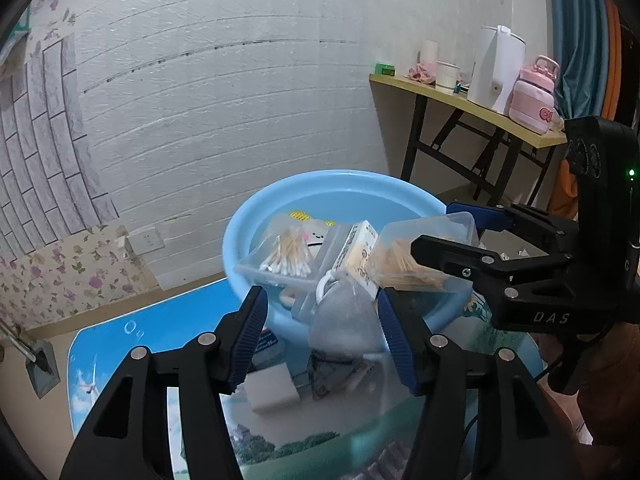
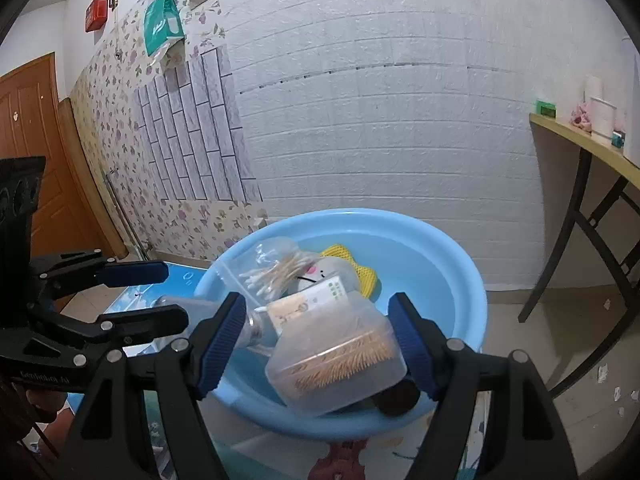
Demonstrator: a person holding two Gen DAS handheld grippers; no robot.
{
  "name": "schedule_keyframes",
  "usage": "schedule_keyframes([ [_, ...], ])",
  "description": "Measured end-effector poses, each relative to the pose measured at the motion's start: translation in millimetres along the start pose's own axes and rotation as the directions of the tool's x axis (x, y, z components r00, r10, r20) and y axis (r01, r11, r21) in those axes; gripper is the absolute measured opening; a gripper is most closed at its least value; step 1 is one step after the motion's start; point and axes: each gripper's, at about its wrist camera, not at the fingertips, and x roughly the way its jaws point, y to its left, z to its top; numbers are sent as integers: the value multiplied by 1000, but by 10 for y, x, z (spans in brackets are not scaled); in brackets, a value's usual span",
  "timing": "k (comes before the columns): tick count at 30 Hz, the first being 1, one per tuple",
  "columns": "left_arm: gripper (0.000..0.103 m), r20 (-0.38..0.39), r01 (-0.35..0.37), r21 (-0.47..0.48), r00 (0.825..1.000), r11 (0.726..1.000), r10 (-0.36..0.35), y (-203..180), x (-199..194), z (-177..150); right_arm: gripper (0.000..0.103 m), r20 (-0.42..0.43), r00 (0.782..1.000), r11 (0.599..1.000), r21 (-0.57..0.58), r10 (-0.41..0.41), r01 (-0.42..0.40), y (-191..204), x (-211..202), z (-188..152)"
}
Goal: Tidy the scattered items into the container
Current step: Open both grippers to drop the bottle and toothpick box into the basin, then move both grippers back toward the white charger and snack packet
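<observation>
White brick-pattern wall behind, with flowered wallpaper lower down; low table (image 1: 120,344) with printed blue landscape top in front. On it, light blue basin (image 2: 448,264), round and wide. Inside the basin: clear bag of cotton swabs (image 1: 286,258), small printed carton (image 1: 358,250), yellow and white plush piece (image 2: 340,268). Clear plastic box of toothpicks (image 2: 340,356) tilted over the near rim of the basin, lying between the blue pads of the right gripper (image 2: 320,344); jaws spread, pads apart from the box on both sides as far as visible, though contact on the right pad cannot be told for sure. Left gripper (image 1: 322,336) spread wide as well, pinching nothing, low over the table just before the basin. Between its fingers, crumpled clear bag (image 1: 344,320) leaning against the basin wall. Below, on the table, white block (image 1: 272,390) and dark patterned pouch (image 1: 336,374). Far right, yellow side table (image 1: 460,104) with white kettle (image 1: 494,68) and pink bottle (image 1: 534,94).
</observation>
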Motion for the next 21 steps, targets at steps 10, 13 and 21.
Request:
schedule_keyframes([
  [10, 57, 18, -44, -64, 999, 997, 45, 210, -288, -260, 74, -4, 999, 999, -41, -35, 34, 212, -210, -91],
  [13, 57, 18, -56, -84, 998, 995, 58, 283, -354, -353, 74, -10, 999, 998, -51, -43, 42, 259, -276, -147],
  [21, 63, -8, -97, -125, 995, 987, 97, 452, -408, -646, 74, -58, 995, 997, -38, -76, 74, 325, -348, -331],
])
